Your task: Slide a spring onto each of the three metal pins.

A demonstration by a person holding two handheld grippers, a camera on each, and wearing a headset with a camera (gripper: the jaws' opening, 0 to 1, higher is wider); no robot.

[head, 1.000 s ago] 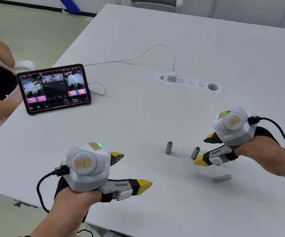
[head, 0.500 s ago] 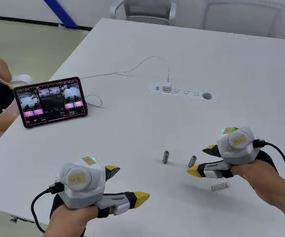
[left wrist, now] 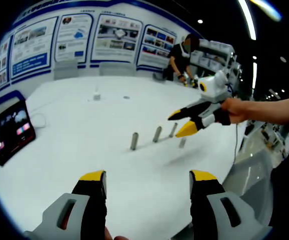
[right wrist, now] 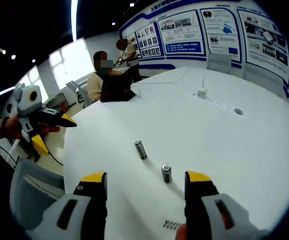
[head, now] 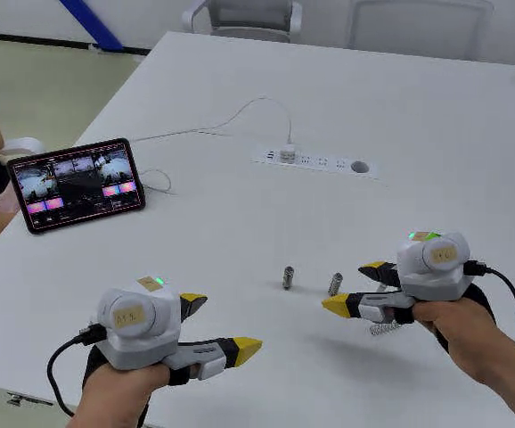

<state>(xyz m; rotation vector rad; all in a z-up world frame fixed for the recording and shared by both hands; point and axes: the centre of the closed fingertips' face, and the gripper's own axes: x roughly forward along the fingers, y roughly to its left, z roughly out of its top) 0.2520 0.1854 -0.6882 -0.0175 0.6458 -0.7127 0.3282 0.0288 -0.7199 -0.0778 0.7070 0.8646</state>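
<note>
Left gripper (head: 220,326) is nearest, at the lower left of the head view. Jaws spread wide, nothing between them; the left gripper view shows the same (left wrist: 148,176). It hovers over the bare white table (head: 240,223), well apart from the parts.

Right gripper (head: 352,286) is at the right, jaws also parted and empty, yellow tips pointing left toward the pins. In the right gripper view (right wrist: 146,178) the gap between its tips frames the parts.

Loose spring (head: 380,328) lies flat on the table just under the right gripper, partly hidden by it. It also lies near the bottom of the right gripper view (right wrist: 171,224).

Near pin (head: 334,283) stands upright just beside the right gripper's tips; cannot tell if it carries a spring (right wrist: 167,173). Coiled pin (head: 288,277) stands upright a little further left, with spring coils visible on it (right wrist: 141,149). The left gripper view shows three upright pieces in a row (left wrist: 157,134).

Further out: tablet (head: 75,183) at the left with its screen lit, then power strip (head: 315,163) with a plug and a white cable (head: 213,127). Chairs (head: 244,16) stand at the far table edge.
</note>
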